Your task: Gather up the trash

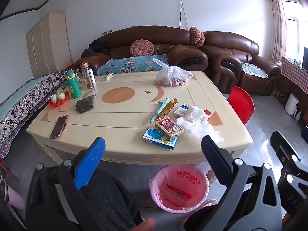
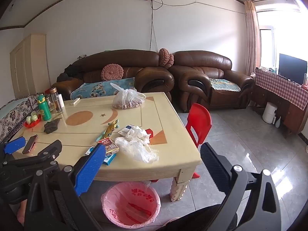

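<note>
daylight from window [image 2: 277,32], blown out | floor glare | sharp | fisheye-bent, dark corners

A crumpled plastic bag [image 1: 198,124] lies on the table [image 1: 125,144], the bin [image 1: 179,186] below its near edge.

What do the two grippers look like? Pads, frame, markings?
Both match: left gripper and right gripper each have one blue stippled pad and one black ribbed pad, on black linkage frames with silver bolts. Pale lettering marks one frame. No cables visible.

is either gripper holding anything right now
Nothing is held. The left gripper and the right gripper both stand wide open and empty, short of the table.
</note>
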{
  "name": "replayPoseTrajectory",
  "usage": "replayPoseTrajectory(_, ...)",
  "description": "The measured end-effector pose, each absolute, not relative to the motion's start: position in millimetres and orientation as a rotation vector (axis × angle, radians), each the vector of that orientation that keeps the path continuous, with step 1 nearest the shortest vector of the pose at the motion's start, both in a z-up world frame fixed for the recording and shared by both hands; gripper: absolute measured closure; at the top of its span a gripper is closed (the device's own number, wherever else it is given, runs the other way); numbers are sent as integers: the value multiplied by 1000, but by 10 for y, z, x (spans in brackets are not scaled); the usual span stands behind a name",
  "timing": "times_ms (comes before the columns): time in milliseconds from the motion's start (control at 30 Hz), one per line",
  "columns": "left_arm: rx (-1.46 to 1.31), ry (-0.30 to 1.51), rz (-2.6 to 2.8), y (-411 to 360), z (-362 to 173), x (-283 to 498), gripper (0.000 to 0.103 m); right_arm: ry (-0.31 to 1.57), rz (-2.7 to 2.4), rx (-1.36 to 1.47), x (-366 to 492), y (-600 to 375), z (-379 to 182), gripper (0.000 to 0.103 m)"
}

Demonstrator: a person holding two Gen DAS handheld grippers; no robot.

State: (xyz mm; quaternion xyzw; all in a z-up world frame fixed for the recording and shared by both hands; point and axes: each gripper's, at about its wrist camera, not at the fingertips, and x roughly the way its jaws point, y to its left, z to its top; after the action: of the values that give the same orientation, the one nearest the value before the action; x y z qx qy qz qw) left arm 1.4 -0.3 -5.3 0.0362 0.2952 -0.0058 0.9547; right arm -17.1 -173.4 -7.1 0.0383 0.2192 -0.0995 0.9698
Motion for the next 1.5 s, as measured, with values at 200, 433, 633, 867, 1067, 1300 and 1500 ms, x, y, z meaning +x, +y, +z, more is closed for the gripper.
replayPoseTrajectory(200,66,595,-10,20,-94,5,5,444,-199,78,-178,-1734,-66,7)
replayPoseTrajectory(433,70,593,-16,40,-12,27,5,446,-199,77,-162,-1716,-86,7)
replayPoseTrajectory(633,58,604,-30,65,-41,33,5,449,-197,75,-172,-1698,-112,7)
replayPoseTrajectory(867,64,599,-19,57,-66,57,5,452,-189,73,-131,-1680,-171,7)
replayPoseTrajectory(1067,68,602,-15,43,-81,52,5,449,-190,75,-115,-1715,-169,7)
replayPoseTrajectory(1300,60,604,-6,76,-95,96,5,462,-170,76,-51,-1720,-187,7)
replayPoseTrajectory(1500,68,613,9,80,-132,156,5,474,-161,72,33,-1724,-210,7)
